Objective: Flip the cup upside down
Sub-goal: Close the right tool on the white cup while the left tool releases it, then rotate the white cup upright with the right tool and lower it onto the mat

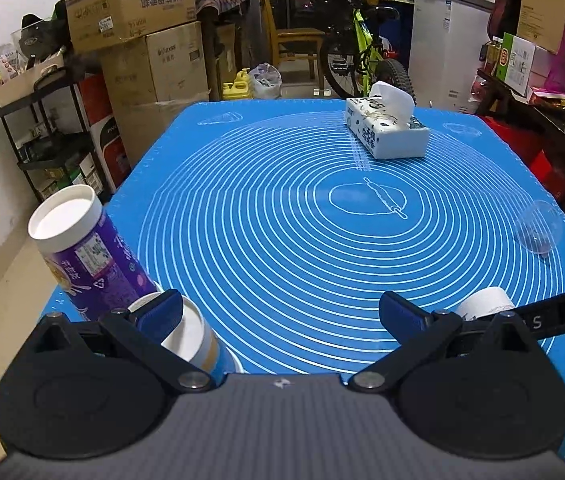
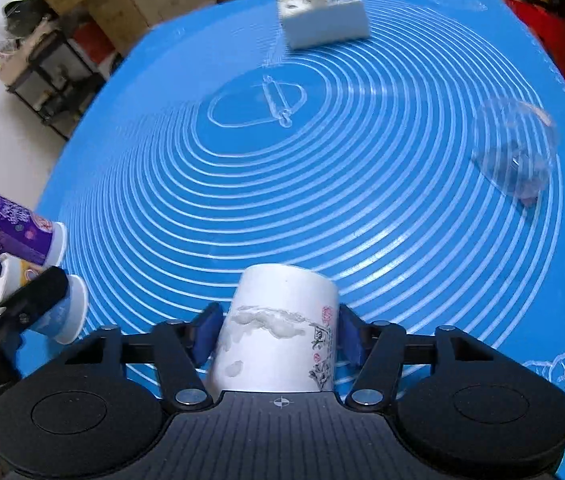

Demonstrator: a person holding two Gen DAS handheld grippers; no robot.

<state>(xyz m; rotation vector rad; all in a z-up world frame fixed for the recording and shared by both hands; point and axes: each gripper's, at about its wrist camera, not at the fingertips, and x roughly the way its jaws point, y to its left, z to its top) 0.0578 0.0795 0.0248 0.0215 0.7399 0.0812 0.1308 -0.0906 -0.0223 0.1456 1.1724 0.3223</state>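
White paper cup (image 2: 282, 328), smooth, cylindrical and printed with pink flowers, sits clamped between your right gripper's (image 2: 278, 336) blue pads just above the ribbed blue silicone mat (image 2: 362, 184). Your left gripper (image 1: 280, 314) hangs with fingers spread wide, empty, beside a glossy purple cup (image 1: 94, 256). A clear plastic cup (image 2: 516, 152) lies well apart.

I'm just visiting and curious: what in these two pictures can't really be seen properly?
- White paper cup, right wrist view: its lower end is hidden behind the right tool, so which end faces down is unclear.
- Clear plastic cup, right wrist view: blurred and see-through; its contents are unreadable.
- Blue-and-white cup, left wrist view: partly covered by the open left tool.
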